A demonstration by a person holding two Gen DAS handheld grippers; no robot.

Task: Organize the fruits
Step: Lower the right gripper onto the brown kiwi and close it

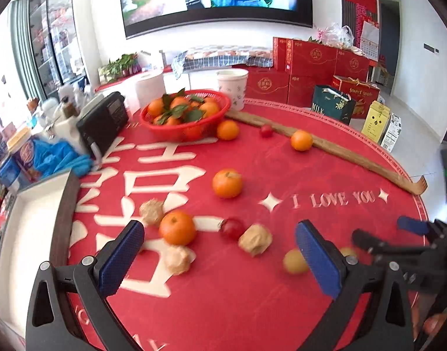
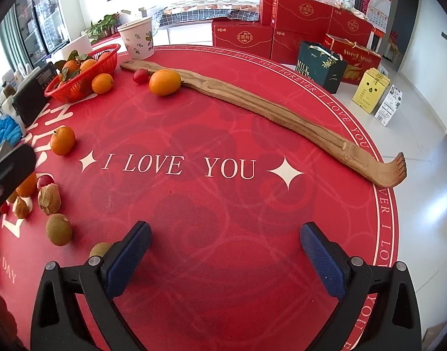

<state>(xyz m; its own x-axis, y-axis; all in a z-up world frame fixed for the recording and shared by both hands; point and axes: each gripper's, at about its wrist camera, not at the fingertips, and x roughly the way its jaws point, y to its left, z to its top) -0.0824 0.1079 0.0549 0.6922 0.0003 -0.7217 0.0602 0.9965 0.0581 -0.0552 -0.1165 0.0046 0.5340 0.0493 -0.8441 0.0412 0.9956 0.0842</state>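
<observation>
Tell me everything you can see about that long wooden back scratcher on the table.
The wooden back scratcher is a long, slim, grainy brown stick lying flat near the far edge of the red tablecloth. One end curls into a small clawed hand at the cloth's right rim; the other reaches toward the white floral cup. An orange rests against it.

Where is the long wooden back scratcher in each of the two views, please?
Left wrist view: the wooden back scratcher lies upper right, running from behind the red basket to the table edge at right.
Right wrist view: the back scratcher crosses the upper half diagonally, its clawed end at far right.
Shared landmark: the white "I LOVE YOU" lettering on the tablecloth.
</observation>
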